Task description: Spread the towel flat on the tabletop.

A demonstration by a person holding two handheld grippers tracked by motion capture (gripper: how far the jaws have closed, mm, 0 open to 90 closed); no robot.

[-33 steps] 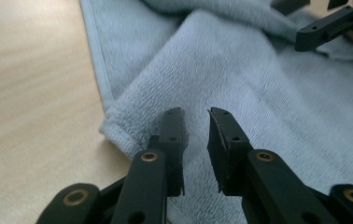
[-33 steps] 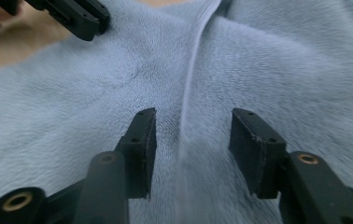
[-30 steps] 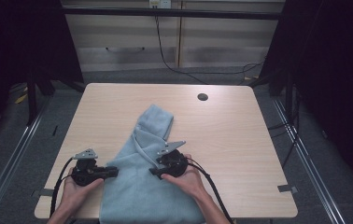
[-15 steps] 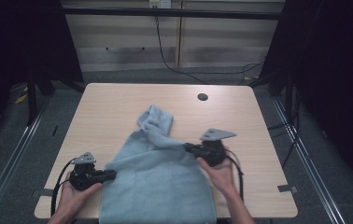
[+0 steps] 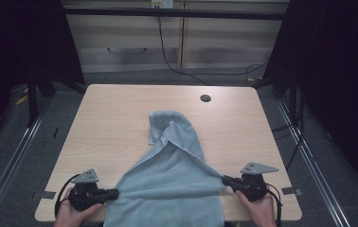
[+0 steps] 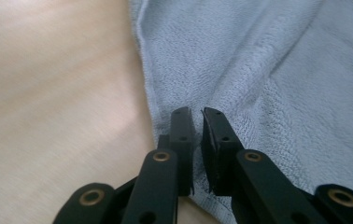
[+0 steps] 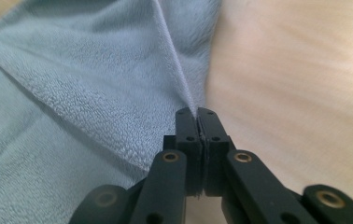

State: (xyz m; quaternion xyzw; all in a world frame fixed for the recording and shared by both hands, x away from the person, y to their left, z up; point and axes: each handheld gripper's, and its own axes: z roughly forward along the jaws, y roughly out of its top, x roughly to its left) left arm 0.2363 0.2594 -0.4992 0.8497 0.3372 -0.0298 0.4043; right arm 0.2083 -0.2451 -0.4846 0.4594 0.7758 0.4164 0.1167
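Right gripper (image 5: 224, 179) pulled outward, towel (image 5: 172, 184) now stretched, left gripper (image 5: 115, 192) unmoved

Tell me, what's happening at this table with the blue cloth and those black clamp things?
A person sits at a wooden table with a clamp-like tool in each hand. The left gripper and right gripper each pinch an edge of a light blue towel, holding its near part spread wide between them. The far end lies bunched and folded toward the table's middle.
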